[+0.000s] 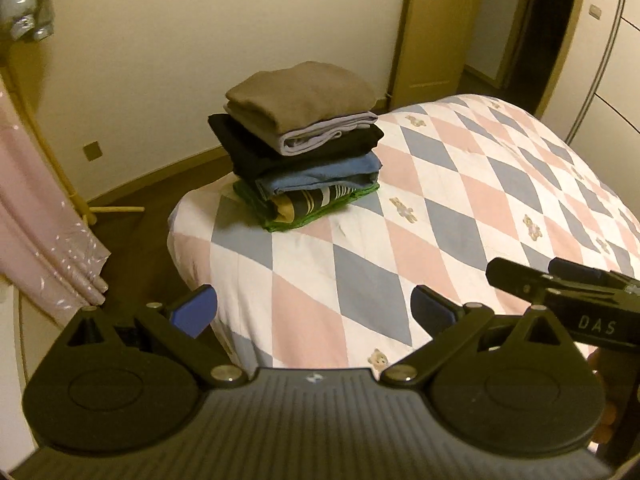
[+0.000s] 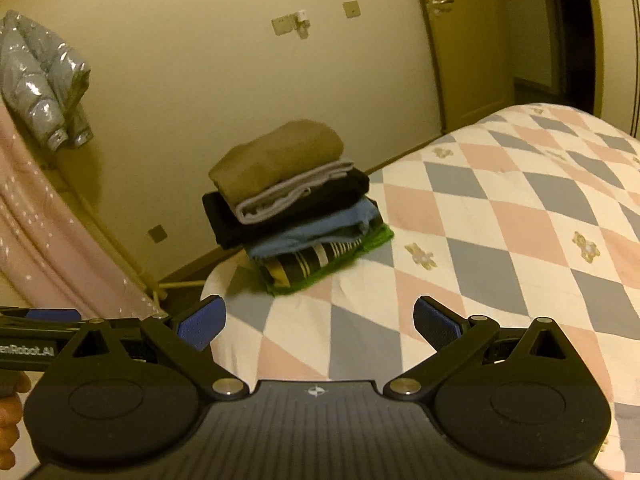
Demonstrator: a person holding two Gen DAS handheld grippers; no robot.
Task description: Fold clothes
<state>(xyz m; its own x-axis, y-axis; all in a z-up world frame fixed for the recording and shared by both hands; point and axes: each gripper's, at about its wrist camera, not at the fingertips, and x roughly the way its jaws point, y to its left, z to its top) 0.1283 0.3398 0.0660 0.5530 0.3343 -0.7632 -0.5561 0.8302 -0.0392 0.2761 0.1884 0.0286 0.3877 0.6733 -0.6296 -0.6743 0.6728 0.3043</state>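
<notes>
A stack of folded clothes [image 1: 298, 144] sits on the near left corner of the bed; a brown garment is on top, then grey, black, blue, striped and green. It also shows in the right wrist view [image 2: 292, 204]. My left gripper [image 1: 314, 312] is open and empty, held above the bed's quilt well short of the stack. My right gripper [image 2: 318, 326] is open and empty, also short of the stack. The right gripper also shows from the side in the left wrist view [image 1: 560, 284], close to my left one.
The bed has a diamond-patterned quilt [image 1: 460, 208] in pink, blue and white. A pink curtain [image 1: 36, 216] and a wooden stand hang at the left. A silver puffer jacket [image 2: 44, 84] hangs at the upper left. A door [image 1: 436, 28] is behind the bed.
</notes>
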